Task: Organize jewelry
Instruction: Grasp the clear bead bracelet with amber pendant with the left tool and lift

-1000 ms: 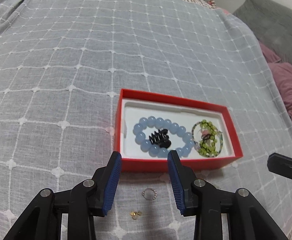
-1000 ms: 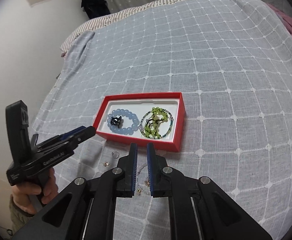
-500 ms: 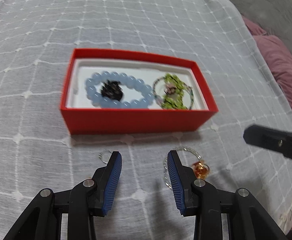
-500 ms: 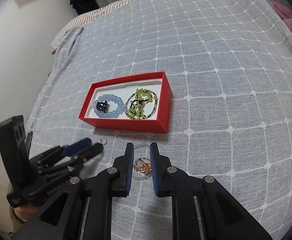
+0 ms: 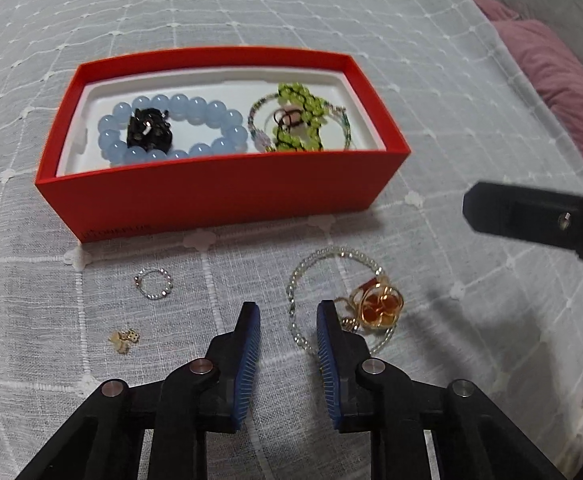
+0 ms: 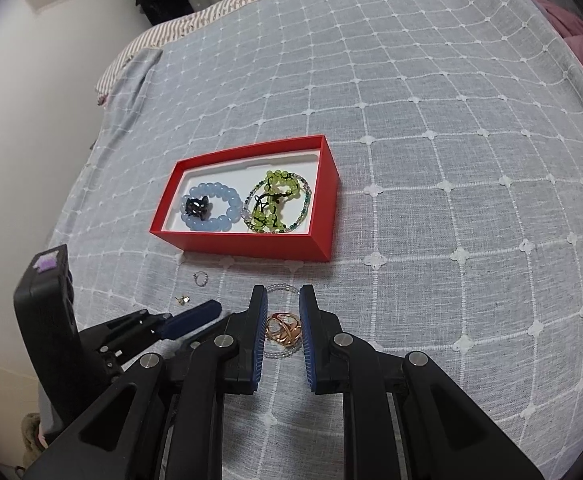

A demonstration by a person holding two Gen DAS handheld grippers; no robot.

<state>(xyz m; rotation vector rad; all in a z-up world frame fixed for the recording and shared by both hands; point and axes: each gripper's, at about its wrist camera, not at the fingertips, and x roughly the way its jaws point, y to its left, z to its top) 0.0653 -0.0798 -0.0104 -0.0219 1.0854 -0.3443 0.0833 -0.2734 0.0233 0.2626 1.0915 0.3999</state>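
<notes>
Crosswise on the grey checked bedspread (image 6: 431, 184) lies the red box (image 5: 219, 196), long side facing the grippers; inside, a blue bracelet (image 5: 179, 128) left, a green one (image 5: 299, 120) right; pink pillows (image 5: 559, 76) beyond; left gripper (image 5: 287, 312), jaws just narrowed, empty over a clear bracelet (image 5: 295, 292); right gripper (image 6: 283, 300) slightly parted, straddling its gold charm (image 6: 283, 330), not gripping.
</notes>
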